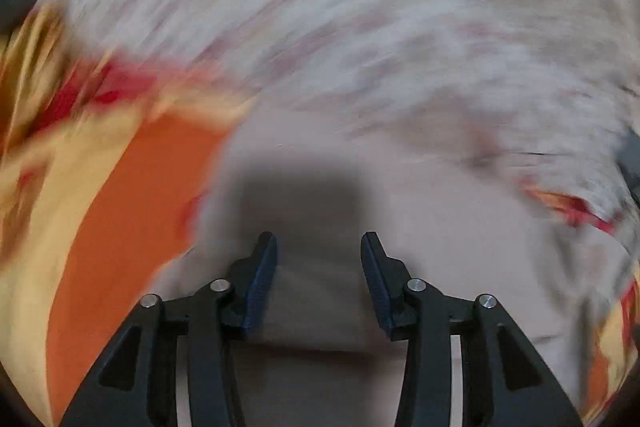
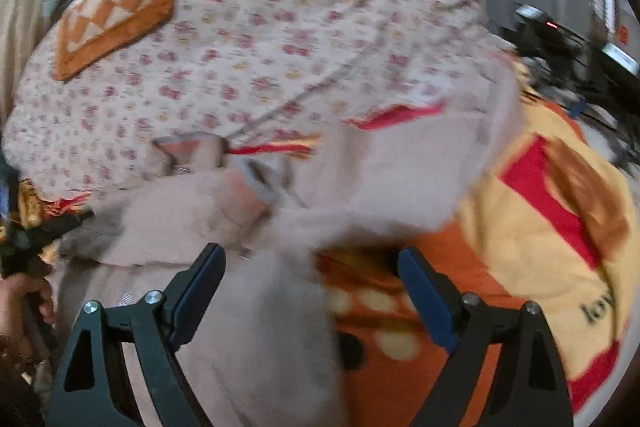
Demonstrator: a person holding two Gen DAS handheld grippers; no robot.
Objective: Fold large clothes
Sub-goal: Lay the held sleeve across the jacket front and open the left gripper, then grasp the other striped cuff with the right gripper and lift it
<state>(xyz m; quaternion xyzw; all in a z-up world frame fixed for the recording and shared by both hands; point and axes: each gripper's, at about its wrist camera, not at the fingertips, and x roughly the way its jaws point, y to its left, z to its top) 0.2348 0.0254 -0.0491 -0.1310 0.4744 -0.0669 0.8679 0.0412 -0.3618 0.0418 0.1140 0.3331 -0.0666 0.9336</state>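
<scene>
A large pale pinkish-beige garment (image 2: 256, 327) lies on the bed, partly bunched in the middle; in the left wrist view it (image 1: 420, 227) fills the lower centre. My left gripper (image 1: 319, 239) is open and empty just above the garment, its shadow on the cloth. My right gripper (image 2: 311, 255) is open wide and empty over the garment's right edge. The left gripper also shows at the left edge of the right wrist view (image 2: 48, 227), held by a hand. The left wrist view is motion-blurred.
An orange, yellow and red blanket (image 2: 540, 227) lies under the garment, also seen in the left wrist view (image 1: 120, 207). A floral sheet (image 2: 260, 39) covers the bed behind. An orange checked cushion (image 2: 116, 11) lies at the back left. Dark equipment (image 2: 568, 55) stands at the right.
</scene>
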